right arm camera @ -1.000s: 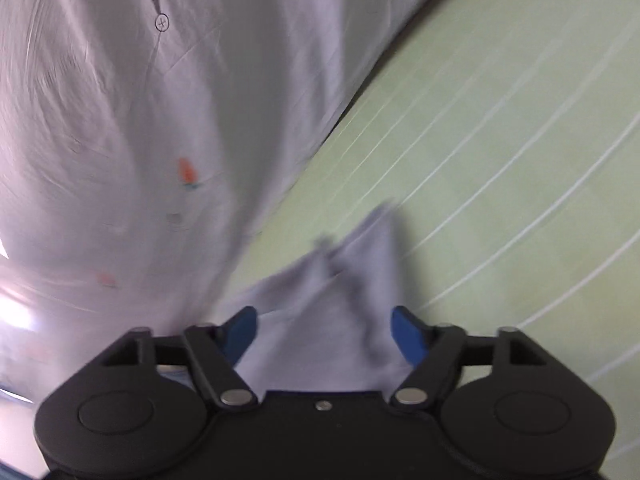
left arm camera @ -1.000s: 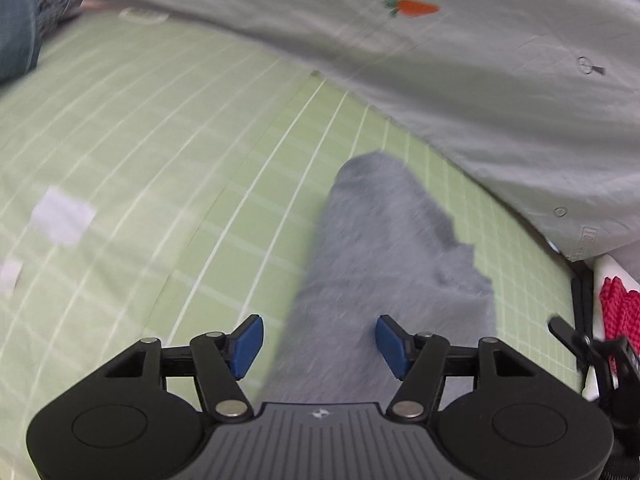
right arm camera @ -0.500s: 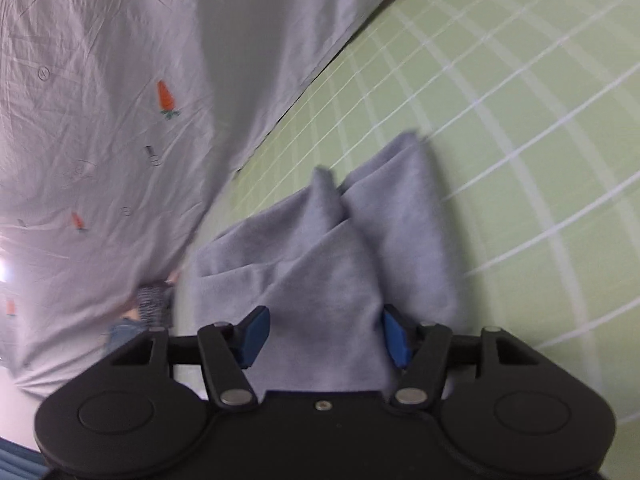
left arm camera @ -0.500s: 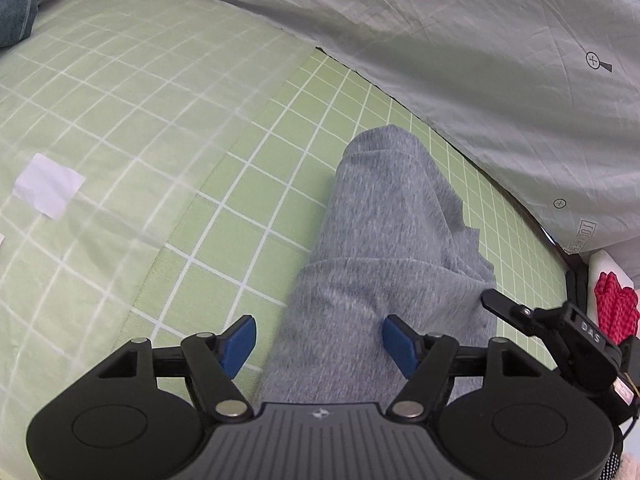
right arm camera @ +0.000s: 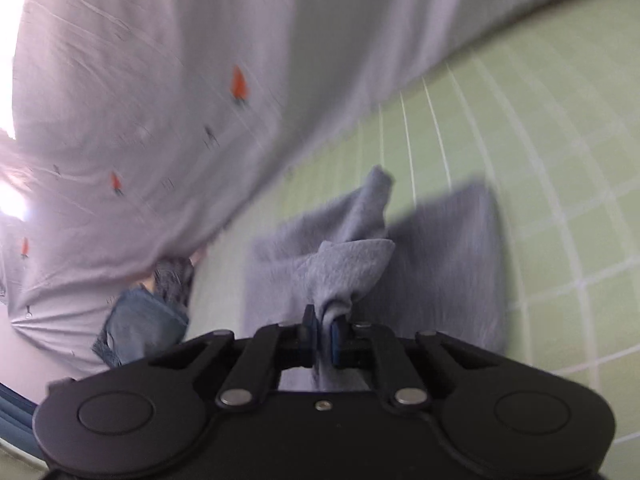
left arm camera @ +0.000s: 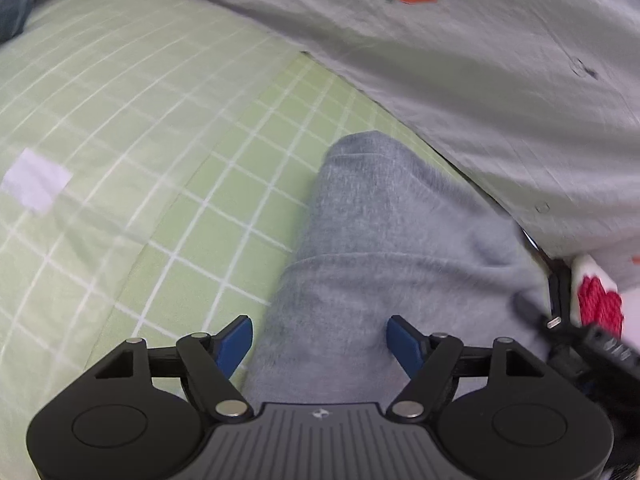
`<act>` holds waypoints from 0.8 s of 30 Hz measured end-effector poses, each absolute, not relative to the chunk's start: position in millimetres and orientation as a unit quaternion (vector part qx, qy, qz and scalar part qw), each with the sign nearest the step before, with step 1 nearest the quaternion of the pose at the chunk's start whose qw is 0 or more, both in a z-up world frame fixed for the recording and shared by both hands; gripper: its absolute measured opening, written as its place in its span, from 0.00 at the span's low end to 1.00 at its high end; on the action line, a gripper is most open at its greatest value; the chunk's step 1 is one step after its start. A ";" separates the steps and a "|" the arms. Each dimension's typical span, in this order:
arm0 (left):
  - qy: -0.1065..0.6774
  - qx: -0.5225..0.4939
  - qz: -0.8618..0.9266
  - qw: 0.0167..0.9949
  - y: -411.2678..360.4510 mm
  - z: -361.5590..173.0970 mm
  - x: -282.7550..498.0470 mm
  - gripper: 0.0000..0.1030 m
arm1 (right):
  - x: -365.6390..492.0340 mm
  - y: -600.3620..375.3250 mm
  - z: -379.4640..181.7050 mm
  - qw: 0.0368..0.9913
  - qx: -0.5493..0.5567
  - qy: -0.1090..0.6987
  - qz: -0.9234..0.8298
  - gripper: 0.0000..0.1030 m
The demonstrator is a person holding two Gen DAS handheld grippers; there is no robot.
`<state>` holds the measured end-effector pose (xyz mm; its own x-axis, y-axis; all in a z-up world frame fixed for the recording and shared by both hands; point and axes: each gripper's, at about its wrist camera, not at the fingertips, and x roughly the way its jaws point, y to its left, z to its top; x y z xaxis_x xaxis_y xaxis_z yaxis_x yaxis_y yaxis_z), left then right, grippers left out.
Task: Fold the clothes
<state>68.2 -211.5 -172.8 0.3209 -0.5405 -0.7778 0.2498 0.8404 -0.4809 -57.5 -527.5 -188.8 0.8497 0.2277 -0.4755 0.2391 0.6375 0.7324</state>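
The right gripper has just closed and now pinches a bunched fold of the soft grey knit garment, lifting that fold off the rest. The left gripper has its blue pads spread wide, jaws having just been opening, astride the grey cloth without pressing it. The garment lies on the pale green sheet with a white grid, its long axis running away from the left gripper toward the pale grey carrot-print bedcover, narrow end farthest.
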 end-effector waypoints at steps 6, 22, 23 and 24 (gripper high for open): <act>0.529 -0.055 -0.269 0.803 -238.8 -175.9 65.5 0.76 | -72.5 -544.4 -195.4 0.864 0.355 0.334 -0.123 0.47; 0.549 -0.101 -0.340 0.757 -260.9 -200.7 83.9 0.77 | -65.1 -521.1 -232.3 0.836 0.396 0.371 -0.079 0.92; 0.549 -0.106 -0.343 0.755 -260.9 -201.5 83.2 0.69 | -62.6 -517.3 -234.0 0.836 0.402 0.368 -0.065 0.94; 0.549 -0.111 -0.347 0.753 -260.9 -202.3 82.5 0.61 | -59.8 -513.4 -236.0 0.835 0.410 0.365 -0.049 0.91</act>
<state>82.5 -260.9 -202.3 0.1580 -0.6432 -0.7492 0.4005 0.7353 -0.5468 -59.8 -513.4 -236.0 0.7293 0.2168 -0.6489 0.3812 0.6589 0.6485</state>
